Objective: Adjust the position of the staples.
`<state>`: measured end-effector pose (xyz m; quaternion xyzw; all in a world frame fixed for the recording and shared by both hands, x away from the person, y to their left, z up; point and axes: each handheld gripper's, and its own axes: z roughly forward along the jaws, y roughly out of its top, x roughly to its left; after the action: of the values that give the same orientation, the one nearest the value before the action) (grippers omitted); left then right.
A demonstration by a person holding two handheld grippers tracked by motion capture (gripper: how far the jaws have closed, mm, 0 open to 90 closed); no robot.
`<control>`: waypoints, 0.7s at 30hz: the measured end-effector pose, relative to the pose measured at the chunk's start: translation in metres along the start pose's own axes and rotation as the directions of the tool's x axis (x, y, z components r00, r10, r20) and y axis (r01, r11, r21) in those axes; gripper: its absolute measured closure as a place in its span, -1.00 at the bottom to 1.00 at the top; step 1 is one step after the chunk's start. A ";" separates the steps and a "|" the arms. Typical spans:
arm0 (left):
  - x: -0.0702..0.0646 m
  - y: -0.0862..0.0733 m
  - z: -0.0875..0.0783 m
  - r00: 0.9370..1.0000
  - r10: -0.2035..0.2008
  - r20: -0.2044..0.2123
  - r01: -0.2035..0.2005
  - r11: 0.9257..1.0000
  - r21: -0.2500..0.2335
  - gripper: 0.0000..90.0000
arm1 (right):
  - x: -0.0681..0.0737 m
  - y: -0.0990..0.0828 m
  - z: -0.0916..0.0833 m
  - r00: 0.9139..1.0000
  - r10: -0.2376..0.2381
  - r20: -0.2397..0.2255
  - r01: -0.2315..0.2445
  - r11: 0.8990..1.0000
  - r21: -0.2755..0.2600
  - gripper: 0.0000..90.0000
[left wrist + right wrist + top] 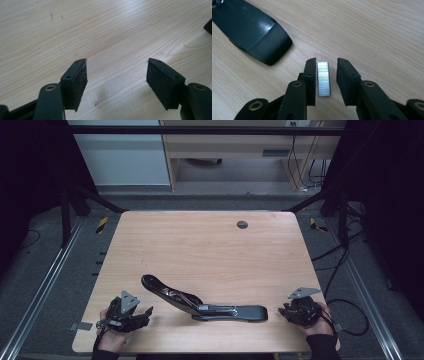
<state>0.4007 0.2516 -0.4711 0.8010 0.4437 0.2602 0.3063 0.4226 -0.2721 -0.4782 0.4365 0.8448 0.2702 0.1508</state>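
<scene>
A black stapler [200, 302] lies swung open on the wooden table [210, 245], its upper arm raised toward the left and its base flat toward the right. The rounded end of the base [254, 32] appears at the upper left in the right gripper view. A short silver strip of staples [323, 78] rests on the wood between the jaws of my right gripper [326, 62]. It lies against the left pad, with a gap to the right pad. My left gripper [116, 62] stands open over bare wood, left of the stapler. In the high view my left gripper [147, 312] and right gripper [286, 311] flank the stapler.
A small round black cap [242, 224] sits in the tabletop near its far edge. Both hands rest close to the table's near edge. Dark frame posts and cables stand beyond the table's sides.
</scene>
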 end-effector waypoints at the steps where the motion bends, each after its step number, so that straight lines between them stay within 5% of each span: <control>1: 0.000 0.000 0.000 1.000 0.000 0.000 0.000 1.000 0.000 -0.28 | 0.000 0.001 -0.002 1.000 0.013 0.004 -0.013 1.000 -0.001 0.52; 7: 0.000 0.000 0.000 1.000 0.002 0.002 -0.002 1.000 0.003 -0.28 | -0.001 0.004 -0.006 0.996 0.079 0.042 -0.080 0.996 0.039 0.51; 21: 0.000 0.000 0.001 1.000 0.002 0.003 -0.002 1.000 0.005 -0.28 | 0.002 0.006 0.000 0.999 0.035 0.021 -0.036 0.997 0.066 0.53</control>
<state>0.4011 0.2513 -0.4717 0.8027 0.4432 0.2583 0.3044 0.4257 -0.2678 -0.4748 0.4587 0.8440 0.2404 0.1397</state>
